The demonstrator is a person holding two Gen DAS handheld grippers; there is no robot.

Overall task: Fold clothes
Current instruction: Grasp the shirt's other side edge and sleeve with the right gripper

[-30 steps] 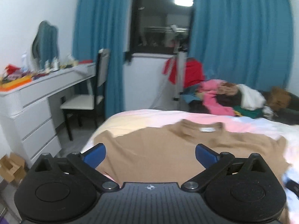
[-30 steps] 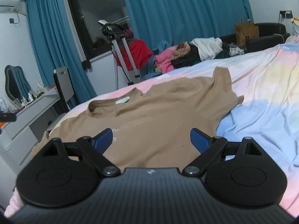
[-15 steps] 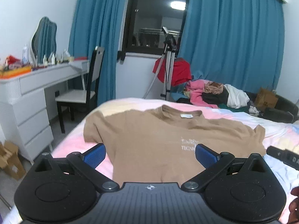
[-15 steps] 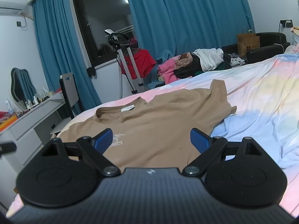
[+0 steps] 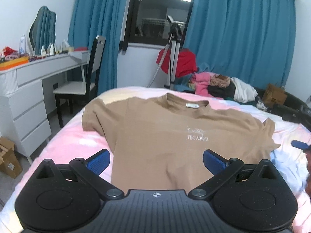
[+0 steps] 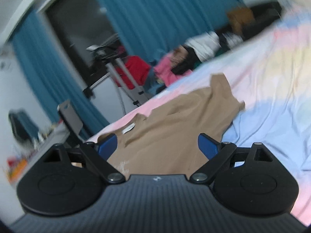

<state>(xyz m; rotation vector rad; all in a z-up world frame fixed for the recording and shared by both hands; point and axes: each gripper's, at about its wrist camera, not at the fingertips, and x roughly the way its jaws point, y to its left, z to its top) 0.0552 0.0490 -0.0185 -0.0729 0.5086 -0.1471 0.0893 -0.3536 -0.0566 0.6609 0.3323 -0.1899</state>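
Observation:
A tan T-shirt (image 5: 171,136) lies spread front-up on the pastel bedsheet (image 5: 73,141), collar toward the window and a white logo on the chest. My left gripper (image 5: 156,162) hovers open above the shirt's lower hem, nothing between its blue pads. In the blurred, tilted right wrist view the same T-shirt (image 6: 175,128) lies under my right gripper (image 6: 157,145), which stands open over the chest area. A blue tip of the right gripper (image 5: 300,144) shows at the right edge of the left wrist view.
A white dresser (image 5: 25,97) with bottles and a chair (image 5: 83,85) stand left of the bed. A tripod (image 5: 173,58) with a red cloth and a pile of clothes (image 5: 223,87) sit beyond the bed's far edge. Cardboard boxes (image 5: 7,159) lie on the floor.
My left gripper has risen and pulled back, showing more of the shirt. The right gripper has swung and tilted fast, blurring its view. Both stay open.

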